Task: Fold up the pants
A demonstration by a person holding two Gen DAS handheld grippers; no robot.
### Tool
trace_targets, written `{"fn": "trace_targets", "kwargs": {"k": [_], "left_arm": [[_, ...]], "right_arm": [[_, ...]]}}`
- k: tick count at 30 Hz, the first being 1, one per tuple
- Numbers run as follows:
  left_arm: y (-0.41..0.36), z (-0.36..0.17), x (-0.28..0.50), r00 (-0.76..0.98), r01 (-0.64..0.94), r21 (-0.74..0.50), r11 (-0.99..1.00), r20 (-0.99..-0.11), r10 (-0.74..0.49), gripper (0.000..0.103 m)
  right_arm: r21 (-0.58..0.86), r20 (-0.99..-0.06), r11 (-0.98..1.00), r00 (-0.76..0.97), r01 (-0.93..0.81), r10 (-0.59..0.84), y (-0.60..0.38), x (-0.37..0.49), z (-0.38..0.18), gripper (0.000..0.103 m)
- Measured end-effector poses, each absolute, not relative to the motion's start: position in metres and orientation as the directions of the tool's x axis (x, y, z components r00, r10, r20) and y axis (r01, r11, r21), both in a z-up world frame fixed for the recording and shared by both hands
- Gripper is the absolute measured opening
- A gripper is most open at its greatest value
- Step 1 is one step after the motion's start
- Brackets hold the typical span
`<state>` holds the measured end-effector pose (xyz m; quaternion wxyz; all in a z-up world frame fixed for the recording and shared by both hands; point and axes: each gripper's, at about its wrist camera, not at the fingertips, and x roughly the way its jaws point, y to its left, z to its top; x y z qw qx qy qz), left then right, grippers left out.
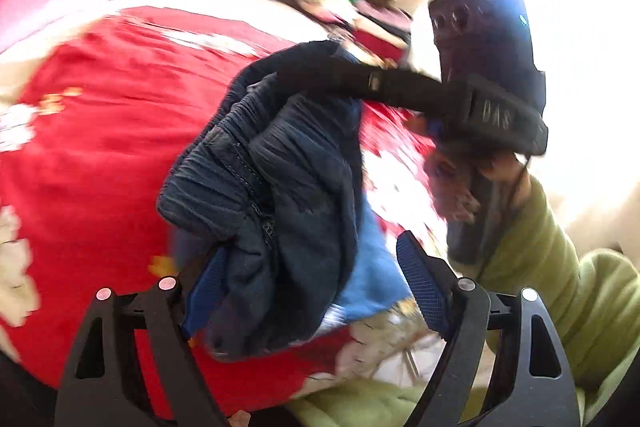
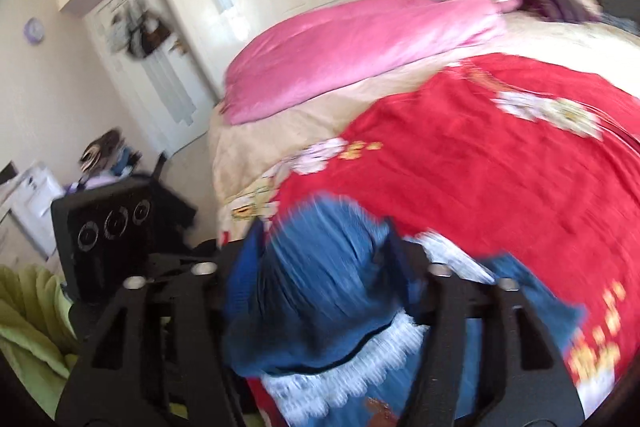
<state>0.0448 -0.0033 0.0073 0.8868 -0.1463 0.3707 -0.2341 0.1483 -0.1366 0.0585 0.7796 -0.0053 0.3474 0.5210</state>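
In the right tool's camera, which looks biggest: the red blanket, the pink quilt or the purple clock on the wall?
1. Red blanket, though it is nearest the camera.
2. Pink quilt.
3. Purple clock, tiny and far off.

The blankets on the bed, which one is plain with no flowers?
The pink blanket, bunched up near the wardrobe side. The red blanket beside it has white flowers printed on it.

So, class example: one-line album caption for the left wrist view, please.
Dark blue bunched pants lifted between open left gripper above red floral bedspread.
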Motion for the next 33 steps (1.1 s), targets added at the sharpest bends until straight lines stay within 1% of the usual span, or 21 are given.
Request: {"fn": "trace_targets", "kwargs": {"k": [2,4,6,9,10,11,12,14,15,17,19,23,26,27,28,30,31,32,33], "left_arm": [[-0.018,-0.001,0.045,0.573,0.337,-0.428,0.839,-0.613,-0.543,0.081],[-0.028,-0.012,0.048,0.533,0.350,-0.438,0.828,-0.634,-0.560,0.081],[-0.033,-0.020,0.049,0.506,0.353,-0.443,0.824,-0.650,-0.566,0.081],[-0.039,-0.027,0.050,0.490,0.362,-0.405,0.840,-0.684,-0.541,0.082],[-0.039,-0.029,0.049,0.487,0.360,-0.399,0.843,-0.690,-0.535,0.082],[-0.039,-0.030,0.049,0.485,0.357,-0.396,0.846,-0.695,-0.531,0.082],[-0.040,-0.032,0.048,0.486,0.358,-0.388,0.849,-0.699,-0.525,0.082],[-0.042,-0.032,0.042,0.488,0.365,-0.374,0.853,-0.703,-0.517,0.082],[-0.042,-0.030,0.040,0.493,0.367,-0.368,0.855,-0.702,-0.514,0.082],[-0.041,-0.021,0.034,0.521,0.370,-0.341,0.864,-0.695,-0.496,0.082],[-0.040,-0.012,0.031,0.553,0.361,-0.322,0.875,-0.682,-0.479,0.086],[-0.028,0.001,0.032,0.612,0.305,-0.266,0.914,-0.681,-0.402,0.086],[-0.023,0.000,0.037,0.637,0.254,-0.215,0.943,-0.697,-0.330,0.084],[-0.022,-0.001,0.041,0.638,0.246,-0.210,0.946,-0.700,-0.321,0.083],[-0.020,-0.003,0.043,0.637,0.234,-0.206,0.950,-0.705,-0.310,0.073],[-0.018,-0.005,0.046,0.636,0.223,-0.207,0.953,-0.710,-0.303,0.064],[-0.017,-0.005,0.045,0.636,0.220,-0.206,0.953,-0.711,-0.301,0.055],[-0.017,-0.005,0.046,0.636,0.221,-0.204,0.954,-0.711,-0.300,0.048],[-0.017,-0.007,0.046,0.634,0.223,-0.198,0.954,-0.714,-0.297,0.037]], "right_arm": [[0.348,-0.549,0.542,0.302,-0.765,0.779,-0.168,0.148,0.055,0.062],[0.332,-0.575,0.611,0.359,-0.719,0.735,-0.186,0.148,0.048,0.062],[0.289,-0.613,0.662,0.398,-0.692,0.683,-0.197,0.142,0.039,0.062],[0.295,-0.639,0.688,0.399,-0.663,0.658,-0.202,0.141,0.024,0.062],[0.289,-0.654,0.698,0.397,-0.655,0.644,-0.201,0.142,0.017,0.061],[0.276,-0.672,0.706,0.395,-0.652,0.627,-0.200,0.144,0.010,0.058],[0.235,-0.714,0.730,0.396,-0.642,0.578,-0.199,0.146,-0.001,0.052],[0.160,-0.776,0.768,0.402,-0.620,0.486,-0.197,0.148,-0.017,0.051],[0.146,-0.788,0.775,0.401,-0.615,0.467,-0.198,0.148,-0.024,0.051],[0.149,-0.783,0.773,0.404,-0.616,0.473,-0.202,0.146,-0.023,0.051],[0.163,-0.754,0.756,0.414,-0.633,0.509,-0.205,0.143,-0.011,0.051],[0.197,-0.701,0.723,0.420,-0.662,0.576,-0.204,0.144,0.016,0.052],[0.185,-0.700,0.701,0.409,-0.689,0.586,-0.188,0.151,0.026,0.052],[0.178,-0.704,0.689,0.398,-0.703,0.588,-0.179,0.153,0.027,0.052],[0.173,-0.710,0.678,0.388,-0.714,0.588,-0.172,0.154,0.027,0.052],[0.161,-0.730,0.665,0.365,-0.730,0.578,-0.156,0.160,0.024,0.052],[0.157,-0.738,0.663,0.359,-0.732,0.571,-0.153,0.162,0.021,0.051],[0.154,-0.752,0.664,0.349,-0.732,0.560,-0.147,0.165,0.018,0.051],[0.152,-0.762,0.665,0.342,-0.731,0.550,-0.143,0.170,0.014,0.051]]}}
